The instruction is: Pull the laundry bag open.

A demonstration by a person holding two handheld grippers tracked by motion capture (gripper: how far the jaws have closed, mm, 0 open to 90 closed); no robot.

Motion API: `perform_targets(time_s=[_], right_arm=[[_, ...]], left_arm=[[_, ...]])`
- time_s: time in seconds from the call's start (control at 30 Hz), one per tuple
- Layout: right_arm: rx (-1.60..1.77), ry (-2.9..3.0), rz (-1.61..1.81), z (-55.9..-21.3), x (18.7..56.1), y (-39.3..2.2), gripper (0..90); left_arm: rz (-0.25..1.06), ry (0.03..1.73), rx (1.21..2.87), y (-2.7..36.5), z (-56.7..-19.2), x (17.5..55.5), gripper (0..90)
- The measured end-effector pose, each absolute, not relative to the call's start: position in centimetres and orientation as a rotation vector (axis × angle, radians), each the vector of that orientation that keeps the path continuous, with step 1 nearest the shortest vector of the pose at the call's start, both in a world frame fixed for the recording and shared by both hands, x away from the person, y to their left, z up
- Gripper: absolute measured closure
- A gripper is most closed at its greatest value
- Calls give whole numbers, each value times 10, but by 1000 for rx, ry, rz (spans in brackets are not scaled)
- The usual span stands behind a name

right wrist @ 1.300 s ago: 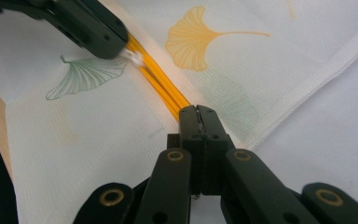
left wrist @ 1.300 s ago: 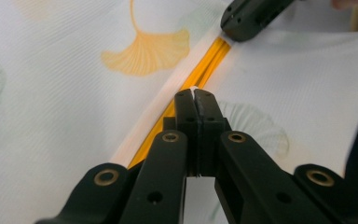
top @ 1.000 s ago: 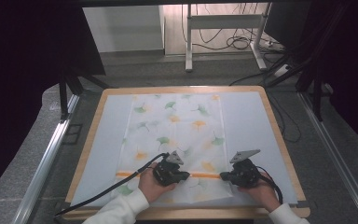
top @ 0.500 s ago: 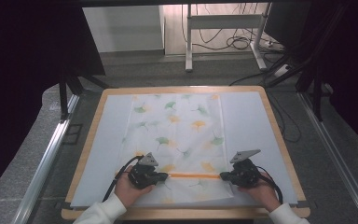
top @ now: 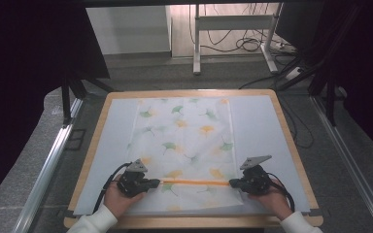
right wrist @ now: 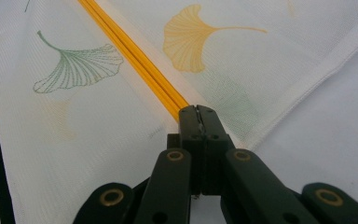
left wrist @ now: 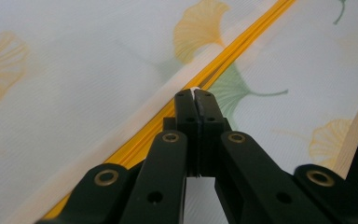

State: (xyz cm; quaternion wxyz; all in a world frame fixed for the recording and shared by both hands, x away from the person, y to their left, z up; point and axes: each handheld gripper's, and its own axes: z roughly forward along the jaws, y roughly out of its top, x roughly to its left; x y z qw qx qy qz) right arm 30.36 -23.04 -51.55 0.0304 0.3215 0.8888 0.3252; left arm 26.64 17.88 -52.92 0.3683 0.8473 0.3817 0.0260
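Observation:
A white mesh cloth (top: 184, 136) printed with ginkgo leaves lies flat on the table. An orange zipper strip (top: 194, 183) crosses its near part. My left gripper (top: 156, 183) is at the strip's left end, pointing right. In the left gripper view it (left wrist: 195, 93) is shut on a small white tab on the strip (left wrist: 242, 42). My right gripper (top: 233, 183) is at the strip's right end, pointing left. In the right gripper view it (right wrist: 198, 111) is shut on the end of the strip (right wrist: 130, 51), close to the cloth's edge.
A white mat (top: 257, 126) covers the wooden table (top: 291, 141) under the cloth. Metal rails (top: 48, 165) run along the floor on both sides. A desk frame (top: 196, 43) and cables (top: 243, 43) stand on the floor beyond the far edge.
My left gripper has slid left along the orange strip, from near the cloth's middle to its left side. The right gripper has kept still.

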Motion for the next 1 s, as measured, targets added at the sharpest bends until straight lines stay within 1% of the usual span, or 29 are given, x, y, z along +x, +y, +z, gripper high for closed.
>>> perform_targets(time_s=[0.7,1.0], right_arm=[[998,2741,1009,-516,304,-231,894],[994,2742,1007,-516,304,-231,895]], left_arm=[[136,1127,2107,250,-534,252,900],[143,1172,2075,271,-538,247,900]])
